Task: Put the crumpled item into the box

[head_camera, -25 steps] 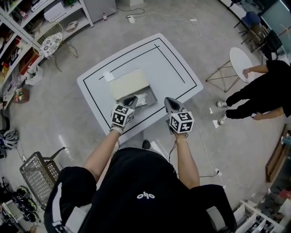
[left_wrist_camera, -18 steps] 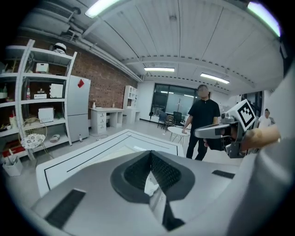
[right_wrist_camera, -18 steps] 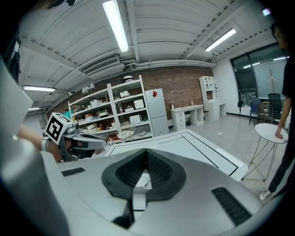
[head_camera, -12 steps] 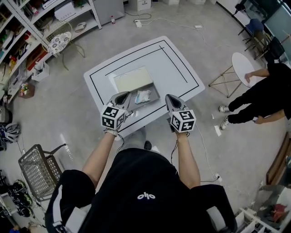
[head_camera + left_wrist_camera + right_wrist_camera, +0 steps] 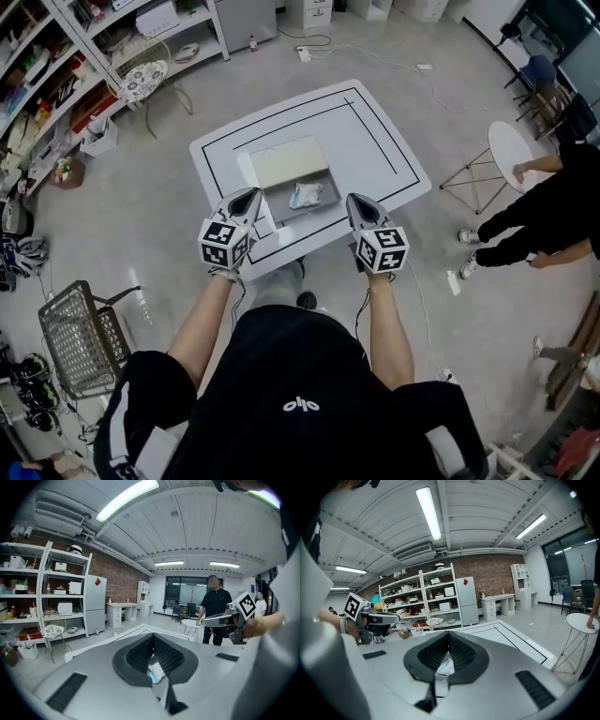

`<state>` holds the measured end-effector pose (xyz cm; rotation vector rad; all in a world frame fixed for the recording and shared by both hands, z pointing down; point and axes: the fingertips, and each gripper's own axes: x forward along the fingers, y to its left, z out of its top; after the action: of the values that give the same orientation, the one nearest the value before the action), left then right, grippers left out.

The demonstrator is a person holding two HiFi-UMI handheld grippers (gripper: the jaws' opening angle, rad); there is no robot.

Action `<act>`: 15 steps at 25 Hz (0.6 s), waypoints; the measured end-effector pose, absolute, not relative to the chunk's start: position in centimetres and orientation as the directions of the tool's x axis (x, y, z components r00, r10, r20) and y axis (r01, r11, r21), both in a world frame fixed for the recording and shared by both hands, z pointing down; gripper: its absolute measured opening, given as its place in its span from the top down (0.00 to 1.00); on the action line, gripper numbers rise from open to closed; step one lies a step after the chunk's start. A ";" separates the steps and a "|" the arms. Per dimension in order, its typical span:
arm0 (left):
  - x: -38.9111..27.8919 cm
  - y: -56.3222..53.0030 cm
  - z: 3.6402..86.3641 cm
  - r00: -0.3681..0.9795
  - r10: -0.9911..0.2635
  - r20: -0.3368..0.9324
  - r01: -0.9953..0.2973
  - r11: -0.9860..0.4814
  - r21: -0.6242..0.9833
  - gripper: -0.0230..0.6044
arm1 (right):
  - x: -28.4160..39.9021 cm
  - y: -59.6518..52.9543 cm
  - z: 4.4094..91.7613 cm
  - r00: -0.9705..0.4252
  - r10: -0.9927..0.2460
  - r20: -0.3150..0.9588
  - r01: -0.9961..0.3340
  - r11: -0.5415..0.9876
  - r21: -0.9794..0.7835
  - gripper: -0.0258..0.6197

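Observation:
The crumpled item (image 5: 305,195), a pale wad with a touch of blue, lies inside the open grey box (image 5: 281,208) on the white table (image 5: 375,141). The box's cream lid (image 5: 289,161) lies folded back behind it. My left gripper (image 5: 249,196) hovers at the box's near left corner, shut and holding nothing. My right gripper (image 5: 355,200) hangs just right of the box, also shut and holding nothing. In the left gripper view the crumpled item (image 5: 154,671) shows below the closed jaws. The right gripper view shows the crumpled item (image 5: 446,666) the same way.
A person in black (image 5: 548,202) stands at the right beside a small round white table (image 5: 504,145). Shelving (image 5: 84,66) runs along the upper left. A wire basket (image 5: 80,337) stands on the floor at the lower left. Cables lie on the floor beyond the table.
My left gripper was at the box over the crumpled item; it has pulled back toward me. The item stays in the box. The right gripper has hardly moved.

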<state>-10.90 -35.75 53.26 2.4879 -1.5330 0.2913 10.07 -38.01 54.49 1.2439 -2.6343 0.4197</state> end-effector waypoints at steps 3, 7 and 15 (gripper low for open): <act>-11.6 -35.0 53.1 0.433 -0.860 0.270 -0.899 -0.433 0.065 0.95 | 9.6 -37.5 54.4 -0.633 -0.717 0.293 -0.772 0.613 -0.169 0.95; -11.9 -34.3 52.8 0.433 -0.862 0.263 -0.899 -0.432 0.063 0.95 | 9.1 -37.0 54.2 -0.639 -0.713 0.289 -0.767 0.619 -0.167 0.95; -11.7 -33.5 52.9 0.435 -0.862 0.260 -0.898 -0.435 0.060 0.95 | 9.0 -36.4 54.1 -0.641 -0.713 0.285 -0.765 0.623 -0.163 0.95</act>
<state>-11.74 -33.53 52.87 2.4960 -1.5505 0.2830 9.05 -36.41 54.09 1.2222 -2.6521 0.4009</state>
